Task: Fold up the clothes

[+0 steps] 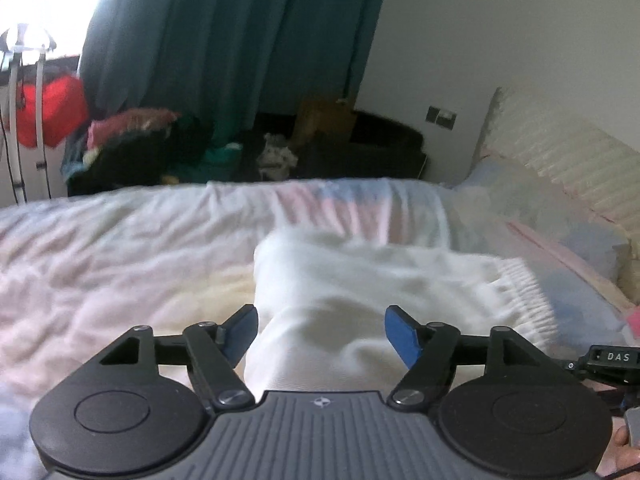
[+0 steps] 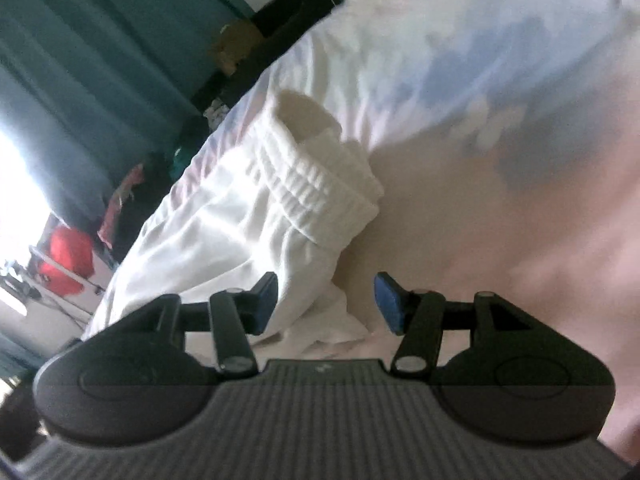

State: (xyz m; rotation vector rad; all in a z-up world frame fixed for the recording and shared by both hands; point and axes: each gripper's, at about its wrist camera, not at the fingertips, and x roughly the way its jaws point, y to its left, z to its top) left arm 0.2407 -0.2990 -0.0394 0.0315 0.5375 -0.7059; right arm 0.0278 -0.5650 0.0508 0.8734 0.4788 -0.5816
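Note:
A white garment (image 1: 360,280) with a ribbed elastic waistband (image 1: 520,292) lies on the bed. My left gripper (image 1: 320,334) is open, its blue pads on either side of a raised fold of the white fabric, not closed on it. In the right wrist view the same white garment (image 2: 224,216) lies with its waistband (image 2: 316,192) toward the middle of the frame. My right gripper (image 2: 326,304) is open above a crumpled edge of the garment (image 2: 332,328), holding nothing.
The bed has a pale pink and blue patterned sheet (image 1: 120,248). A cream headboard (image 1: 560,160) is at the right. Beyond the bed are teal curtains (image 1: 240,40), a dark sofa (image 1: 360,148) with piled clothes (image 1: 132,136), and a floor lamp (image 1: 28,40).

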